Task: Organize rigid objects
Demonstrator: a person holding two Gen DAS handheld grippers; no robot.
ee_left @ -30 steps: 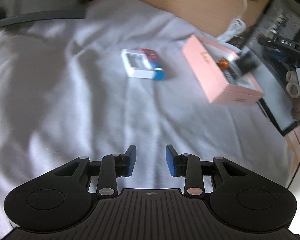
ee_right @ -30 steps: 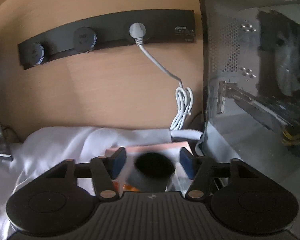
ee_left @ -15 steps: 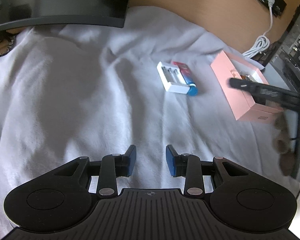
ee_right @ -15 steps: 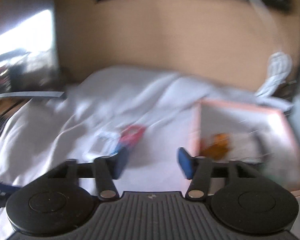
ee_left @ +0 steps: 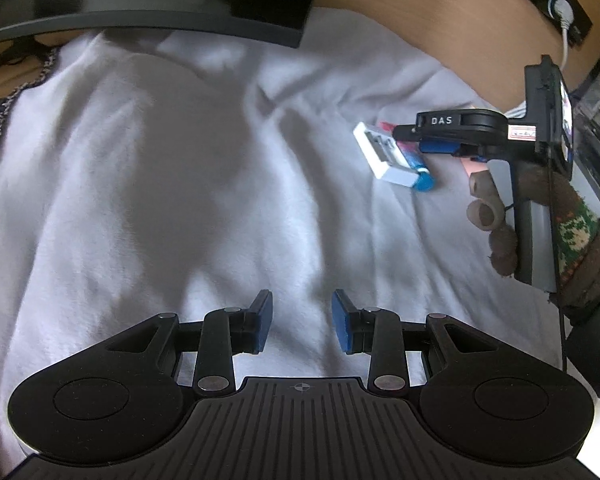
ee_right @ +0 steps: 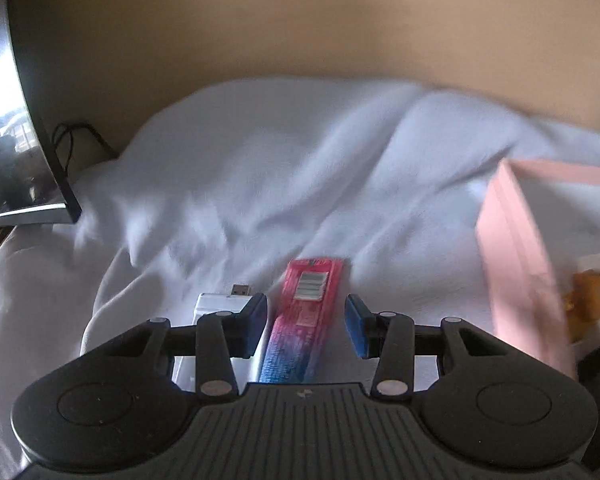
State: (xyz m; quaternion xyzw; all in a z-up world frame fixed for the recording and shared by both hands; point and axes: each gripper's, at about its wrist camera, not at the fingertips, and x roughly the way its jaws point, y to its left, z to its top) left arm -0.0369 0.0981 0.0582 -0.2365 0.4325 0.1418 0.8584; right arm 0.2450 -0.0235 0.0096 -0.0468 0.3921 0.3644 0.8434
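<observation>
Spreading wide across the desk, the white cloth point(ee_left: 180, 200) carries everything in play, with a dark monitor point(ee_left: 140, 8) looming over its far edge. Off to the right sits the pink box point(ee_right: 516, 264), open-topped, something orange lying inside it. Now to the action: the right tongs point(ee_right: 306, 322) are down low over the red-and-blue packet point(ee_right: 304, 316), and this is the relation that matters. The packet lies flat on the cloth with its long axis running straight away from the tongs, right down the gap between the two blue pads, so the pads flank its long sides. The jaws have just been closing, yet a sliver of cloth shows on the right side of the packet, so by my reading they are released, not yet pinching. Just beside the packet on the left, touching or nearly so, lies a white charger point(ee_right: 220, 304) with a small metal plug poking out at its far end; the left pad overlaps it in the right wrist view, a snag risk if the jaws close crooked. Meanwhile the left tongs point(ee_left: 302, 326) hang well apart from all this, over bare cloth, parted with nothing between them. Right hand is clearly the nearer one, and the box waits just to its right
</observation>
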